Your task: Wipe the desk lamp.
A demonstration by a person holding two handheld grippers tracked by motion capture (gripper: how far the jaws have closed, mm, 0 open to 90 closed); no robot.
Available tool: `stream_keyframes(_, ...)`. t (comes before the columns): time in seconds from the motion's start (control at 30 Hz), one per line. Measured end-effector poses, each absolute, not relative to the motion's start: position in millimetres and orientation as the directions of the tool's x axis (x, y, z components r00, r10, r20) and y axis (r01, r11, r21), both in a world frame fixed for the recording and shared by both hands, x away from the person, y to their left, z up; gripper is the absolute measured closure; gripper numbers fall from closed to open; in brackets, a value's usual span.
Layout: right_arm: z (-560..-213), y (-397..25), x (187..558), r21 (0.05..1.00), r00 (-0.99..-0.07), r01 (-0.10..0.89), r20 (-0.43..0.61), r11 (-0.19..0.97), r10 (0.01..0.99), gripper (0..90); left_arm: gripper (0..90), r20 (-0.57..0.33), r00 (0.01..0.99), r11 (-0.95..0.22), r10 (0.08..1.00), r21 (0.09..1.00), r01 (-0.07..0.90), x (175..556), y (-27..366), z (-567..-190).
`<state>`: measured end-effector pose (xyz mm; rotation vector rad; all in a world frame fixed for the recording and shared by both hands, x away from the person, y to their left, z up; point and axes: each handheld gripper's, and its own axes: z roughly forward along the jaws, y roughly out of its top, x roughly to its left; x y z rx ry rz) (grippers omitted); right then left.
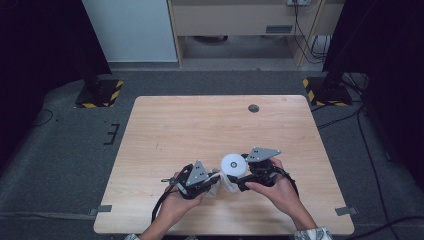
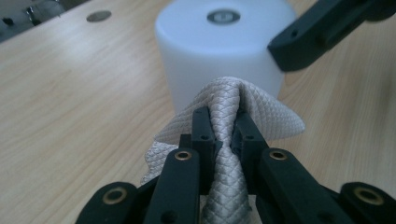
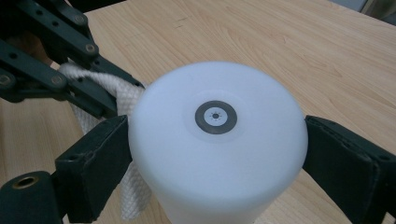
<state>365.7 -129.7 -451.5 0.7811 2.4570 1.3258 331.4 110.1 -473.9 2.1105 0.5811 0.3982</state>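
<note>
A white cylinder [image 1: 233, 163] with a small grey disc on its top stands upright near the table's front middle. My right gripper [image 1: 239, 179] holds it, one black jaw pressed on each side of the cylinder [image 3: 219, 84]. My left gripper [image 1: 212, 183] is just to its left, shut on a bunched white textured cloth [image 1: 219, 181]. In the left gripper view the cloth [image 2: 264, 116] rises between the jaws of the left gripper [image 2: 223, 122] and touches the cylinder's [image 2: 210, 51] side wall. The right gripper view shows the cloth [image 3: 126, 100] against the cylinder's left side.
The wooden table [image 1: 200, 125] has a round metal insert [image 1: 253, 108] near its far edge. Two stands with yellow-black striped bases [image 1: 100, 92] [image 1: 327, 92] sit on the grey floor beyond the far corners, with cables at the right.
</note>
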Motion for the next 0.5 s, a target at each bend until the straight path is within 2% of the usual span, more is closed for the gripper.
stream_keyframes(0.5, -451.6, -129.8, 365.7, 0.83, -0.827, 0.339, 0.038, 0.443, 0.561, 10.1, 80.9, 0.085, 0.85, -0.611, 0.52, 0.733, 0.3, 343.2, 100.8, -501.1)
